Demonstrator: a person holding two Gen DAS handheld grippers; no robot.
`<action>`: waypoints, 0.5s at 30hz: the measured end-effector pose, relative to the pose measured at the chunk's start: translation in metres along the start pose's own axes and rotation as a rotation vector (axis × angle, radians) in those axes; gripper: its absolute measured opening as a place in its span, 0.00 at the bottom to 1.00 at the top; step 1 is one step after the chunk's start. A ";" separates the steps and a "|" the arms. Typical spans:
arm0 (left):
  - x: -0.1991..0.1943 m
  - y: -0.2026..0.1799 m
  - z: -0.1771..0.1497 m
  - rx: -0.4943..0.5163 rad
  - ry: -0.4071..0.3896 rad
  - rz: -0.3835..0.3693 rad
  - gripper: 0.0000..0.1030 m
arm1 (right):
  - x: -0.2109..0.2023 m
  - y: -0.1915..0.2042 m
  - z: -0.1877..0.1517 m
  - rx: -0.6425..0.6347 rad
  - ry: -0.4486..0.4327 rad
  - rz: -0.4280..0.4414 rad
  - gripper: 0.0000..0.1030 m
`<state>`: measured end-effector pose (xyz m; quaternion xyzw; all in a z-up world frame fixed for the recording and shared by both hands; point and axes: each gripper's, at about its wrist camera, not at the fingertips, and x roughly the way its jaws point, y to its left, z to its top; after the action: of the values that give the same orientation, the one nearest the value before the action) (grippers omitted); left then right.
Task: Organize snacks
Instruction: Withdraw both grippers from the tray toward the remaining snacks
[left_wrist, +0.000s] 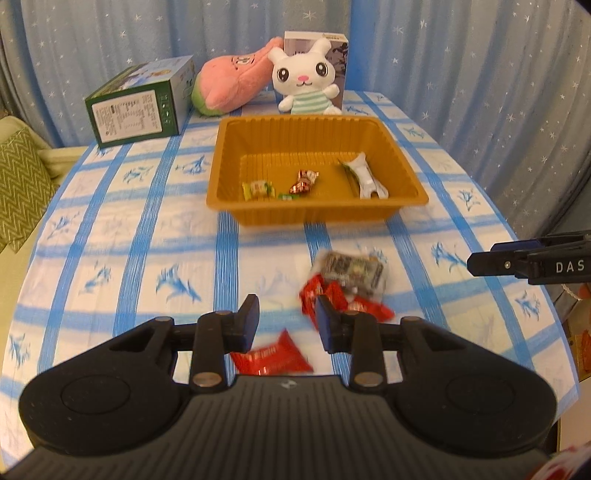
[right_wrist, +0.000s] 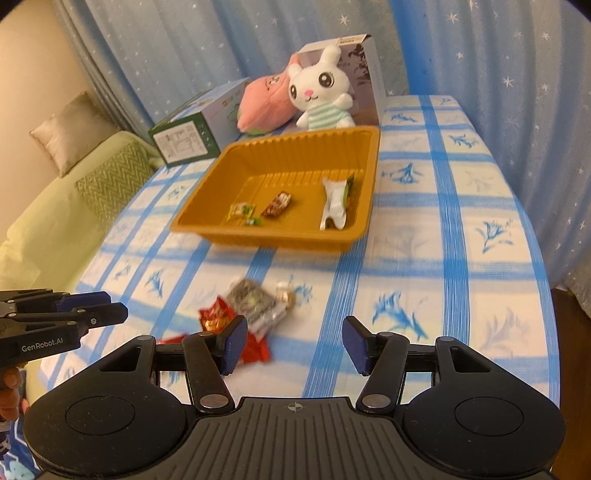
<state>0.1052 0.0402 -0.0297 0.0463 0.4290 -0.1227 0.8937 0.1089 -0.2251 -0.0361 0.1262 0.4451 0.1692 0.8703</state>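
Loose snack packets (left_wrist: 343, 291) are heaped on the tabletop (left_wrist: 110, 258) just before the orange tray (left_wrist: 317, 216), where three more are held. The left gripper (left_wrist: 286, 317) and right gripper (right_wrist: 293, 341) are held open, empty.

Both wrist cameras looked forward past their own jaws, from near the table's front, sharing the orange tray (left_wrist: 402, 162) ahead.

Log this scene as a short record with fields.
tray: orange, holds a white packet and small candies
loose snacks: red and grey packets on the table, near side of tray
left gripper: open, empty, above red packets
right gripper: open, empty
behind tray: bunny, pink plush, two boxes
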 end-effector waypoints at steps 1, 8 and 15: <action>-0.001 -0.001 -0.005 -0.002 0.005 0.002 0.29 | -0.001 0.000 -0.003 -0.002 0.004 0.000 0.56; -0.007 -0.006 -0.030 -0.016 0.026 0.009 0.31 | -0.004 0.001 -0.022 -0.016 0.034 0.002 0.56; -0.007 -0.013 -0.048 -0.011 0.047 0.005 0.34 | -0.001 0.004 -0.037 -0.037 0.061 -0.011 0.56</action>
<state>0.0608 0.0381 -0.0539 0.0452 0.4505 -0.1172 0.8839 0.0770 -0.2197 -0.0554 0.1023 0.4688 0.1762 0.8595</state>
